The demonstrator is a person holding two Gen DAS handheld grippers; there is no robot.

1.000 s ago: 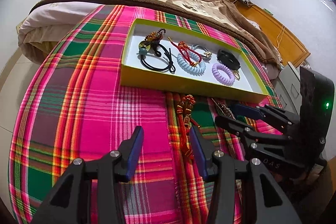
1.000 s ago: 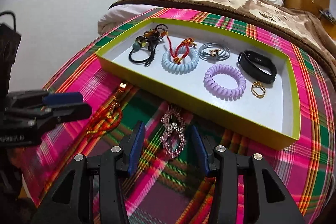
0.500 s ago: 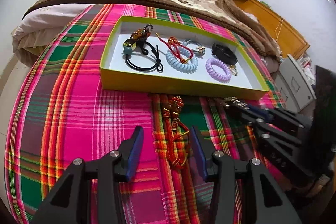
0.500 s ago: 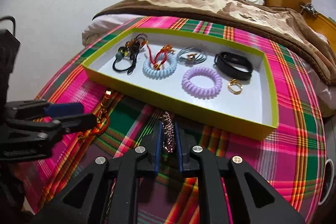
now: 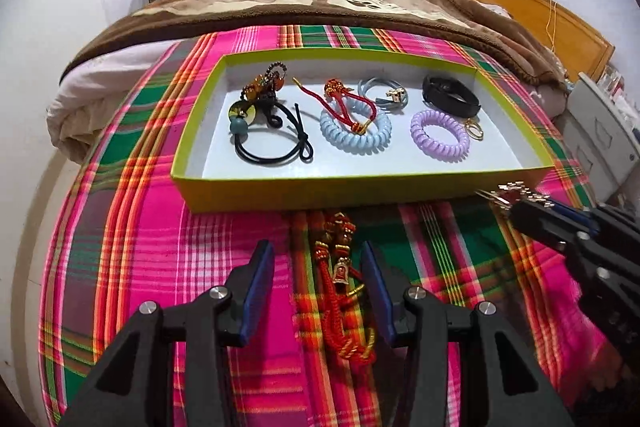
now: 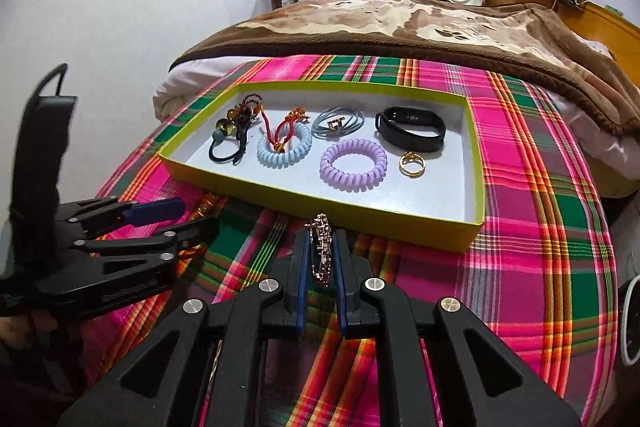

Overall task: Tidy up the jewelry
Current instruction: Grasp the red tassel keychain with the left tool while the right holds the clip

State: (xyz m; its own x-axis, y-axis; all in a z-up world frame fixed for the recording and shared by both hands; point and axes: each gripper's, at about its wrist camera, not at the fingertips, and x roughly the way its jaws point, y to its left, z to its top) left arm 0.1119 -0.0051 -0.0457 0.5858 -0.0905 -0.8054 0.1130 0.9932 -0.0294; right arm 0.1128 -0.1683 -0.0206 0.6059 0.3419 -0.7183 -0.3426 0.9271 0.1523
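A yellow-green tray (image 5: 320,189) (image 6: 360,217) lies on a plaid cloth and holds hair ties, a blue coil (image 5: 355,131), a purple coil (image 6: 354,165), a black band (image 6: 410,129) and a gold ring (image 6: 413,165). My right gripper (image 6: 321,251) is shut on a rhinestone bracelet (image 6: 321,247), lifted just before the tray's near wall; it also shows in the left wrist view (image 5: 516,193). My left gripper (image 5: 318,287) is open, its fingers on either side of a red and gold tassel charm (image 5: 344,291) that lies on the cloth.
The plaid cloth (image 5: 140,247) covers a round surface that drops off at the left. A bed with a brown blanket (image 5: 320,3) lies behind the tray. A wooden cabinet (image 5: 540,23) stands at the right.
My right gripper closed on the rhinestone bracelet and lifted it toward the tray. My left gripper moved over the red charm, which now lies between its open fingers.
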